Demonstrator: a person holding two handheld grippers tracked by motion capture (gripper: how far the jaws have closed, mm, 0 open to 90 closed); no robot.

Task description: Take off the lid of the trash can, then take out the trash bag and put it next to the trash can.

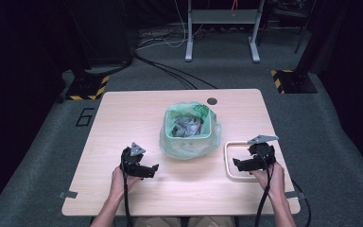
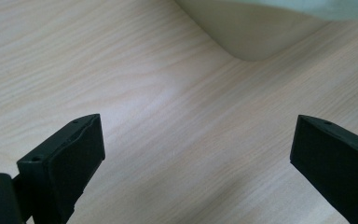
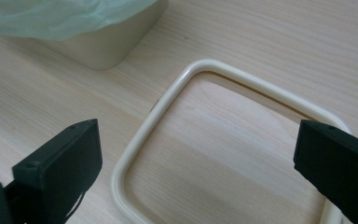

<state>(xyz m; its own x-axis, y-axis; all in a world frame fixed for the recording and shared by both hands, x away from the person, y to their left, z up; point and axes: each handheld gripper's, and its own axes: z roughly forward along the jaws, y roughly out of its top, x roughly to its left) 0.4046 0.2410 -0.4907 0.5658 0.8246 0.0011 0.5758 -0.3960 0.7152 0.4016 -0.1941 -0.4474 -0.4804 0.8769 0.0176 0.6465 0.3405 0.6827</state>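
While both grippers hover low over the surface [image 1: 123, 123], the left gripper [image 1: 152, 169] has its fingers spread with nothing between them. Same for the right gripper [image 1: 236, 164], fingers released above the cream ring [image 3: 177, 88], which lies flat just right of the bin [image 1: 189, 127].

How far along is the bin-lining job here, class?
Done: the green bag is draped over the small bin, crumpled waste inside. In hand: nothing; the left gripper and right gripper are open. Left: the cream ring frame lies on the table, not yet fitted.
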